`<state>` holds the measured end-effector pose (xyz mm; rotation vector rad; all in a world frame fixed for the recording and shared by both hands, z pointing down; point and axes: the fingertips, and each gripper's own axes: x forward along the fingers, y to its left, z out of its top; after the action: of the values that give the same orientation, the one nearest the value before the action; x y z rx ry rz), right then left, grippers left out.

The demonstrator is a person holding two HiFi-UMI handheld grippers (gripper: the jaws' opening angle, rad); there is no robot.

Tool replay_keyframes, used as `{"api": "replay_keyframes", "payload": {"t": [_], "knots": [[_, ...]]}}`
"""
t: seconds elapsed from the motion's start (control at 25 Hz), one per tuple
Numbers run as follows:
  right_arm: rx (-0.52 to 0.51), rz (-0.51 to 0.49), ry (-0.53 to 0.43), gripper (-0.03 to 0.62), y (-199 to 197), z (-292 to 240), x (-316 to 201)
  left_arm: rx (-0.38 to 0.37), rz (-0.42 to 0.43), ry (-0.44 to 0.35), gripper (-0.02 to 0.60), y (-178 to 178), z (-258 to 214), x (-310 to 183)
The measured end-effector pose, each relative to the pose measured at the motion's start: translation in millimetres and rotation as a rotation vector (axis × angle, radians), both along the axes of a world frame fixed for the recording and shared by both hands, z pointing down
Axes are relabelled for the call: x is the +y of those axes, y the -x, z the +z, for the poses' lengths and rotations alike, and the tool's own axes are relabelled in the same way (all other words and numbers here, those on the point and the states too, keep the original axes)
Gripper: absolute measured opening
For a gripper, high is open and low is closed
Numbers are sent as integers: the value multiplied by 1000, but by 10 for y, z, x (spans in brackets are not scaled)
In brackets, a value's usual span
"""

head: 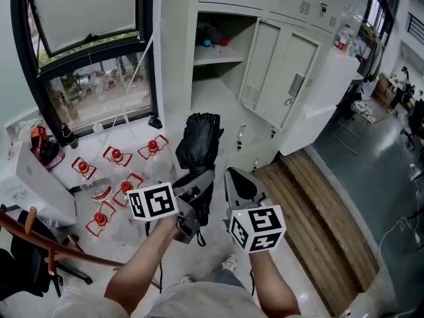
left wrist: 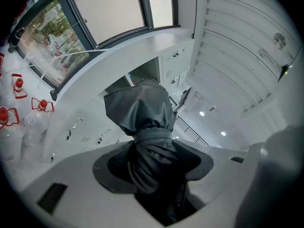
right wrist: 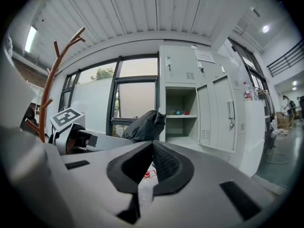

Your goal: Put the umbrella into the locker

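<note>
Left gripper (head: 197,183) (left wrist: 152,167): jaws stand wide but are clamped on the folded black umbrella (head: 197,141) (left wrist: 142,113). In the left gripper view we see the dark fabric bunched between both pads (left wrist: 111,163), filling the gap. The umbrella's free end sticks out past the jaws toward the far side, pointing at the locker (head: 218,85).

Right gripper (head: 233,176) (right wrist: 153,148): jaws drawn narrow, pad tips meeting, and we see nothing between them. It is held just right of the left gripper and is not touching the umbrella. In its own view the umbrella (right wrist: 145,125) shows to the left.

The umbrella is in the air, near the person and short of the locker, not inside it.

The locker is white, at far centre. One compartment is open, with its door (head: 281,78) swung out to the right. Small blue and red items (head: 215,43) sit on the upper shelf. The lower space of the open compartment looks bare as far as we can see.

On the floor at left, below the window (head: 86,18), is a cluster of clear bottles with red caps (head: 116,155).
</note>
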<state>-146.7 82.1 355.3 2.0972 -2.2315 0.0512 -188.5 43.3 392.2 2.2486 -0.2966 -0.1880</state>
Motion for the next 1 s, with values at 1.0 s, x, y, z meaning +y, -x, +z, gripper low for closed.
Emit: {"api": "replay_keyframes", "payload": {"t": [1.0], "knots": [[-47,-157,-26,3,-1615,83,-805,-81,-157,8,247,-1575,139,-800]]}}
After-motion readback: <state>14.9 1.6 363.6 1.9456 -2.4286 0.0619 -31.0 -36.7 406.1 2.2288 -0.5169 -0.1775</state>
